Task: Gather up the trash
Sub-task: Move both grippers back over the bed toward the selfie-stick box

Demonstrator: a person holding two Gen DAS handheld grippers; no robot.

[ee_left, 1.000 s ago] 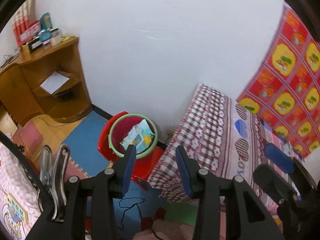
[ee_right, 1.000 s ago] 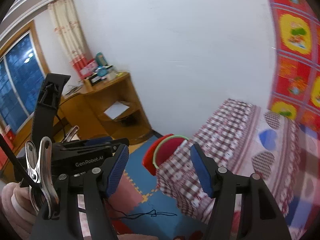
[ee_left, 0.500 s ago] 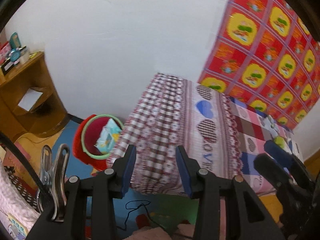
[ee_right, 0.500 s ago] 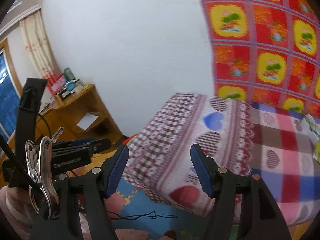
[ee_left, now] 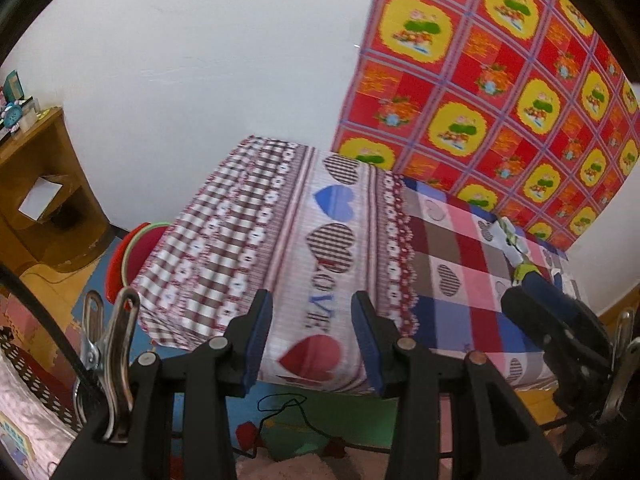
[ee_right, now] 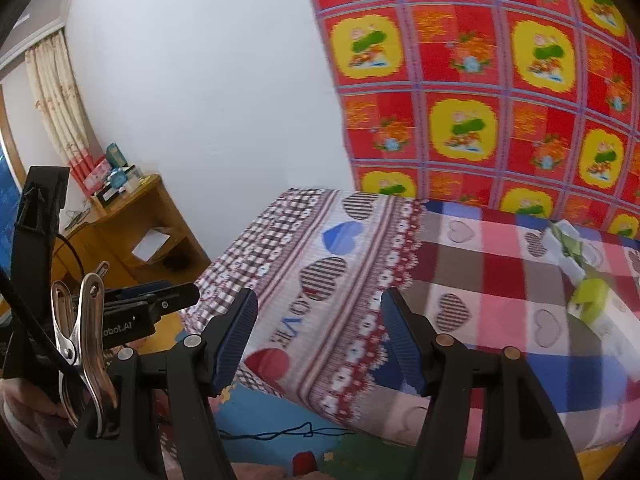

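**Trash lying far off on the bed**

Grippers are hanging above the near edge of the bed (ee_right: 500, 280). The left gripper (ee_left: 312, 336) is standing partly open and holding nothing; the right gripper (ee_right: 320, 336) is gaping wide, also empty. The white and green trash (ee_right: 572, 256) is lying well beyond them, toward the right, near the patterned wall cloth (ee_right: 500, 80).

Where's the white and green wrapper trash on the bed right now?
The white and green crumpled wrappers lie on the checked heart-print bedsheet, at the right of the right wrist view, near the red and yellow wall cloth.
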